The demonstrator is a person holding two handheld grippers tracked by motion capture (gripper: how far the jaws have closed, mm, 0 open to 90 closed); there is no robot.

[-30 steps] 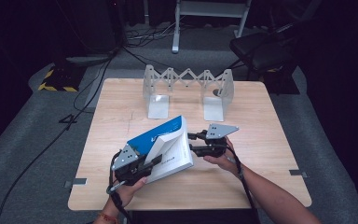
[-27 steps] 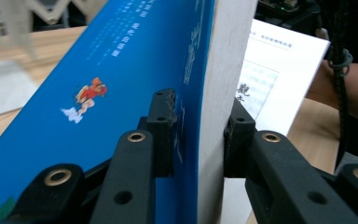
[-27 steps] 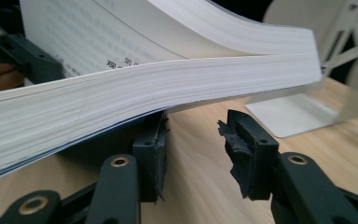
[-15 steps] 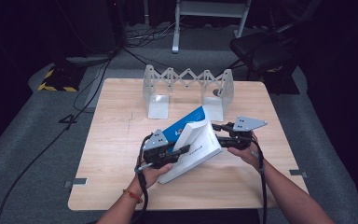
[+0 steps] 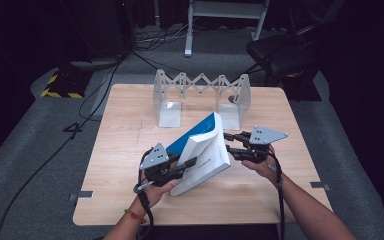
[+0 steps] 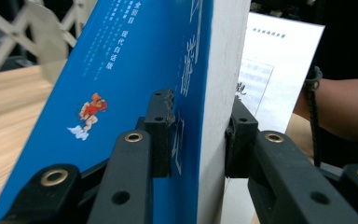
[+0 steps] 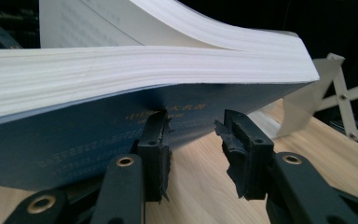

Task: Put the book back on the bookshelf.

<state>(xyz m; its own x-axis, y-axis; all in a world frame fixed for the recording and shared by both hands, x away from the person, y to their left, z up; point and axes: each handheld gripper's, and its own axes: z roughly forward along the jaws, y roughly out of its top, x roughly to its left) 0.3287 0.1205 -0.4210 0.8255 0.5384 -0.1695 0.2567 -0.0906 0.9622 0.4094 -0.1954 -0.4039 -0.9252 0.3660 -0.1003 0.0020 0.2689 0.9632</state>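
While the left hand-held gripper (image 6: 193, 140) clamps the tilted book (image 5: 202, 150), the right hand-held gripper (image 7: 193, 154) gapes beneath it.

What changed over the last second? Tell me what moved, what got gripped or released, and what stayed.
The blue book travelled rightward and toward the expanding rack, tipping up steeper, its white cover now swung open. The left gripper moved with it and stays clamped on its edge. The right gripper shifted right; its jaws now stand open beside the book, gripping nothing. The rack and table stayed put.
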